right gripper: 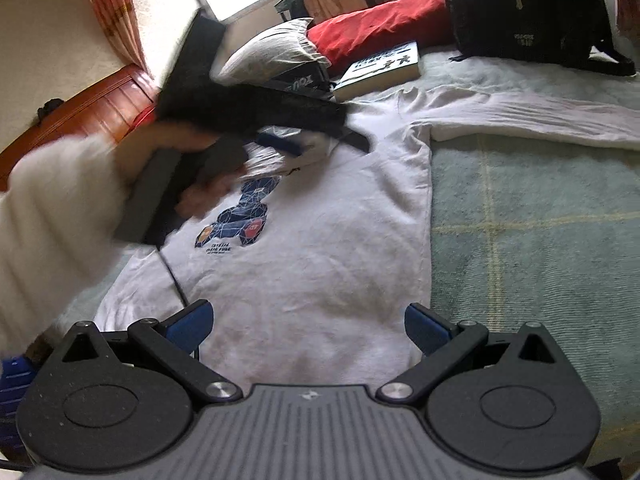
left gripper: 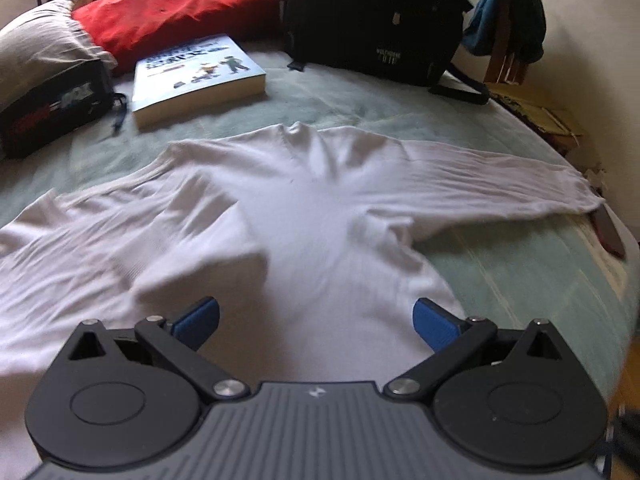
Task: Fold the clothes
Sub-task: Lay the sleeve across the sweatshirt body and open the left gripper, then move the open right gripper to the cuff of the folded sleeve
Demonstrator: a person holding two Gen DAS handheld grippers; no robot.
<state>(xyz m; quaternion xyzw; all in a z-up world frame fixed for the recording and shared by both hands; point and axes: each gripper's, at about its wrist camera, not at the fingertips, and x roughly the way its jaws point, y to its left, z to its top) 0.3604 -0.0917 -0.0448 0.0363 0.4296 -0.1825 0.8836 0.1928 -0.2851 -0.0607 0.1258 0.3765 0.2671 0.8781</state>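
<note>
Pale green blanket with a faint yellow check [right gripper: 540, 216] covers the bed, and on it a white long-sleeved cotton sweatshirt [left gripper: 304, 216] lies spread out flat, both sleeves stretched to the sides. From the right wrist view a dark blue geometric print [right gripper: 244, 216] shows on its chest. A large black fabric backpack [left gripper: 376, 16] stands at the far edge of the bed, beside a long red cushion [left gripper: 180, 12] and a grey pillow [left gripper: 36, 44]. Near them lies a thick light-blue paperback book [left gripper: 196, 76], next to a black zip case [left gripper: 52, 104].

Left gripper [left gripper: 316, 322] hangs over the sweatshirt's hem, its blue pads spread wide with nothing between them. Right gripper [right gripper: 306, 328] is likewise spread wide and empty above the hem. A hand [right gripper: 176, 160] in a white sleeve holds the left gripper, blurred, over the chest of the sweatshirt.
</note>
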